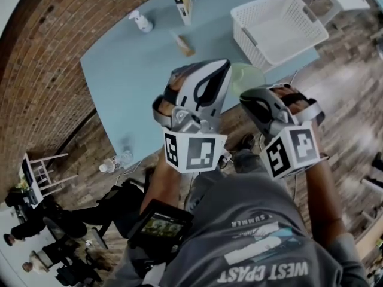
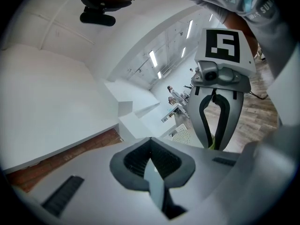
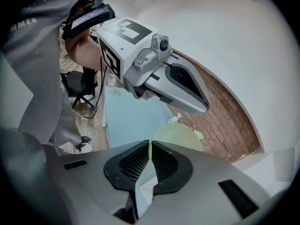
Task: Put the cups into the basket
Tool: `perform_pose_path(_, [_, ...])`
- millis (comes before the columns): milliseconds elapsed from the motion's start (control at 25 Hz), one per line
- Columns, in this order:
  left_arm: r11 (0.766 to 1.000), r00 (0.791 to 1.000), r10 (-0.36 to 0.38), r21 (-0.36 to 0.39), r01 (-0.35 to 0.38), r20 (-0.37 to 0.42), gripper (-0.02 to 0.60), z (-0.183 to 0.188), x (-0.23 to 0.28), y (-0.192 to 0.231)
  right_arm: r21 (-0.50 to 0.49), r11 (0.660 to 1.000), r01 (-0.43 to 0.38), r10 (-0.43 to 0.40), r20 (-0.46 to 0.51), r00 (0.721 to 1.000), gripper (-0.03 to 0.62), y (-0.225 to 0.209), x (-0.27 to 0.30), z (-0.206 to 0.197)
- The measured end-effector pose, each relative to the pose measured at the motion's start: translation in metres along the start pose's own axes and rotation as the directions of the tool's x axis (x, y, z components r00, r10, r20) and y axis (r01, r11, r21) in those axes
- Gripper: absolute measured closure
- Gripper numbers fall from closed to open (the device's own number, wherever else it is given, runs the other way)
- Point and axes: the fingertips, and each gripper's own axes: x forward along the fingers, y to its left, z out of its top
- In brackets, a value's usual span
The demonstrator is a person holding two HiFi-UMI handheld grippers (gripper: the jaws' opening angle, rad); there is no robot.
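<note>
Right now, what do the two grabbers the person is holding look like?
Both the left gripper and the right gripper have smooth grey shells, with dark ribbed pads on the jaws. Each carries a white cube with black square markers. The person wears a grey printed T-shirt.

Cup (image 1: pixel 248 78): one seen, pale green, thin wall with a fine dotted texture (image 3: pixel 180 136). Its rim is pinched between the closed right tongs (image 3: pixel 150 142). It is at the near edge of the light-blue surface (image 1: pixel 137 70), mostly hidden; its tilt cannot be read.

Basket (image 1: pixel 295 51): white plastic, rectangular, lattice walls. It stands upright, open side up, on a corner of the surface, near the cup but apart from it.
</note>
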Motion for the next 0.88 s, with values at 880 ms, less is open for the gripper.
perform_pose_path(880, [0.998, 0.996, -0.053, 0.033, 0.051, 0.066, 0.58, 0.033, 0.098, -0.016, -0.135, 0.978, 0.157, -0.161, -0.02, 0.987, 0.565, -0.057, -0.04, -0.078])
